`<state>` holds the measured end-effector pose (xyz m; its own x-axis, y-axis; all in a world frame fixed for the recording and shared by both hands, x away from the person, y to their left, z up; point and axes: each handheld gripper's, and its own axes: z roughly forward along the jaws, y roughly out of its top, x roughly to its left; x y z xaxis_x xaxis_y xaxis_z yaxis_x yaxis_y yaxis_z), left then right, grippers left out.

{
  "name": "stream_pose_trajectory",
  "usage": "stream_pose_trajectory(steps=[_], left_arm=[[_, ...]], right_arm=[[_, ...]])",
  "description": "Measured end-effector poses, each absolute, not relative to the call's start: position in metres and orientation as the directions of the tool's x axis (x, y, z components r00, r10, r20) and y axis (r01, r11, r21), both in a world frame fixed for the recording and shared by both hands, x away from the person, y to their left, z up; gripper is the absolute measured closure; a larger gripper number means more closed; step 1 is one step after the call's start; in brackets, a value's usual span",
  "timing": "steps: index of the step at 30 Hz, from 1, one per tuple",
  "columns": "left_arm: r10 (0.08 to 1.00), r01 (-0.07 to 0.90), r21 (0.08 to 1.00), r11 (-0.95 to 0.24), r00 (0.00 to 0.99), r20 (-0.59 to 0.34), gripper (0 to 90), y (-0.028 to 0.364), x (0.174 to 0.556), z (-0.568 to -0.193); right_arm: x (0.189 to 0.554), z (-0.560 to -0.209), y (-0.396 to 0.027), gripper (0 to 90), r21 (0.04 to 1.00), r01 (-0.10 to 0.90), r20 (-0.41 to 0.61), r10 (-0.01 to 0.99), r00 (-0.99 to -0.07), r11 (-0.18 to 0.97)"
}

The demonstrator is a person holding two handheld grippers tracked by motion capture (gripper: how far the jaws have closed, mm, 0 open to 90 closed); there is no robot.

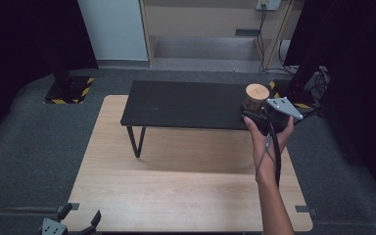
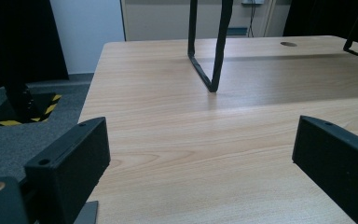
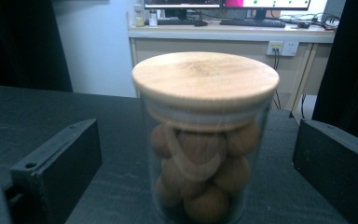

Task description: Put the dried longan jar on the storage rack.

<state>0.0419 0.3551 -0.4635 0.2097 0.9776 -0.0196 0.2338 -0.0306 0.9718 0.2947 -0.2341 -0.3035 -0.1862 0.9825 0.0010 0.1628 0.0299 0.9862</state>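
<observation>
Glass jar [image 1: 254, 104] with a round wooden lid [image 3: 205, 77], filled with brown, ball-shaped pieces [image 3: 200, 161]; stands upright at the right end of a low black shelf [image 1: 186, 104] on thin black metal legs [image 1: 135, 141], which in turn stands on the far half of the light wooden bench [image 1: 176, 186]. Right claw [image 1: 257, 116]: held in the person's right hand [image 1: 269, 134] at the shelf's right end, pointed at the jar, grey three-cornered plate [image 1: 284, 107] on top and a cable trailing back along the forearm. In the right gripper view its two black jaws stand wide apart, one on each side of the jar, with a clear gap between each jaw and the glass; the jar is between them but not gripped, its base resting on the shelf top. Left claw [image 1: 81, 220]: low at the near left corner of the bench, well apart from jar and shelf; in the left gripper view its jaws are spread wide over bare wood, nothing between them, one shelf leg [image 2: 212, 46] ahead. Surroundings: grey carpet [image 1: 29, 147] around the bench, yellow-and-black striped floor plates [image 1: 68, 90] beyond the far corners, a desk with monitors [image 3: 223, 4] and a wall socket [image 3: 282, 47] behind.
</observation>
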Motion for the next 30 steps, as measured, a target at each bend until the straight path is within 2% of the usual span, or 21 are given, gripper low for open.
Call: stream_pose_trajectory(steps=[14,30], left_arm=[[0.976,0.24,0.97,-0.036,0.216,-0.018,2.6,0.353,0.045,-0.463],[0.971,0.244,0.969,-0.046,0.24,-0.014,2.6,0.348,0.053,-0.462]], right_arm=[[0.22,-0.335,-0.231,2.6,0.996,0.093,0.013,0.977,-0.213,0.007],[0.14,-0.395,-0.231,3.0,0.992,0.126,0.036,0.981,-0.191,-0.011]])
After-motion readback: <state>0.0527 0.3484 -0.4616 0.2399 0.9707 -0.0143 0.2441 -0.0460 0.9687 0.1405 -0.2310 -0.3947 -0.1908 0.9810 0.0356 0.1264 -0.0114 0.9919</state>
